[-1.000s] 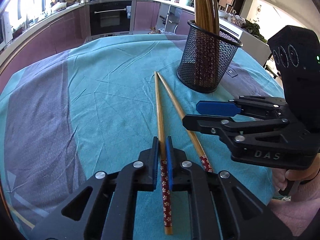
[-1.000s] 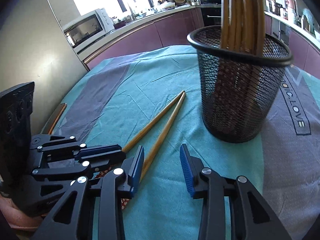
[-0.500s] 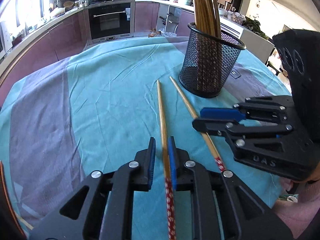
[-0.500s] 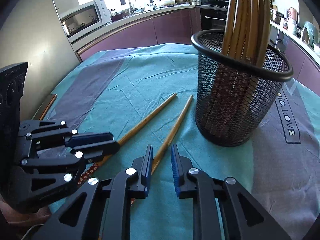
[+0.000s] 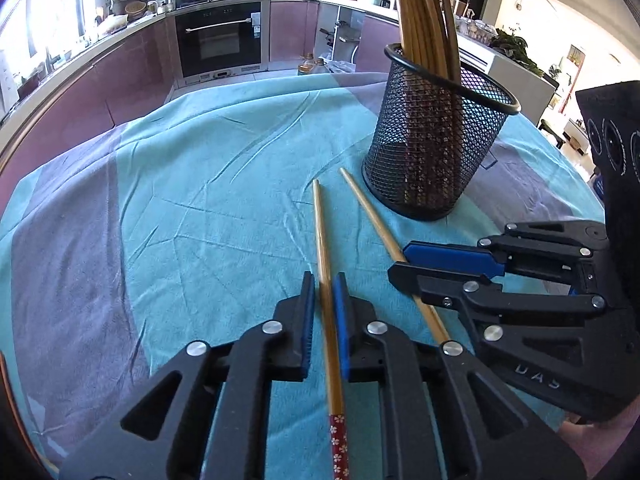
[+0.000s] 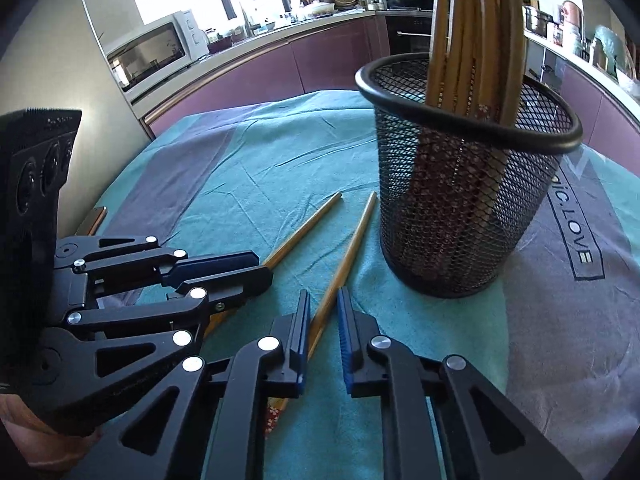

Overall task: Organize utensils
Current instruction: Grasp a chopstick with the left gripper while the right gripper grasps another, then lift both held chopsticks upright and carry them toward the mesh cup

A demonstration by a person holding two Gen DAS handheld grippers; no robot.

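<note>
Two bamboo chopsticks with red flowered handles lie on the teal tablecloth. My left gripper (image 5: 323,280) is shut on the left chopstick (image 5: 321,232), which runs forward between its pads. My right gripper (image 6: 323,298) straddles the other chopstick (image 6: 348,248) with its jaws nearly closed and a narrow gap showing; the stick touches the left pad. The right gripper also shows in the left wrist view (image 5: 404,260). A black mesh holder (image 5: 432,140) with several chopsticks upright in it stands just beyond the tips; it also shows in the right wrist view (image 6: 464,200).
The round table's cloth (image 5: 180,200) is teal with purple bands. Kitchen counters, an oven (image 5: 220,40) and a microwave (image 6: 156,52) lie beyond the table edge. The left gripper shows in the right wrist view (image 6: 256,268), close beside the right one.
My right gripper's jaws closed from wide open to narrow around its chopstick. My left gripper, still shut, slid toward the plain end of its chopstick. Both cameras moved closer to the holder.
</note>
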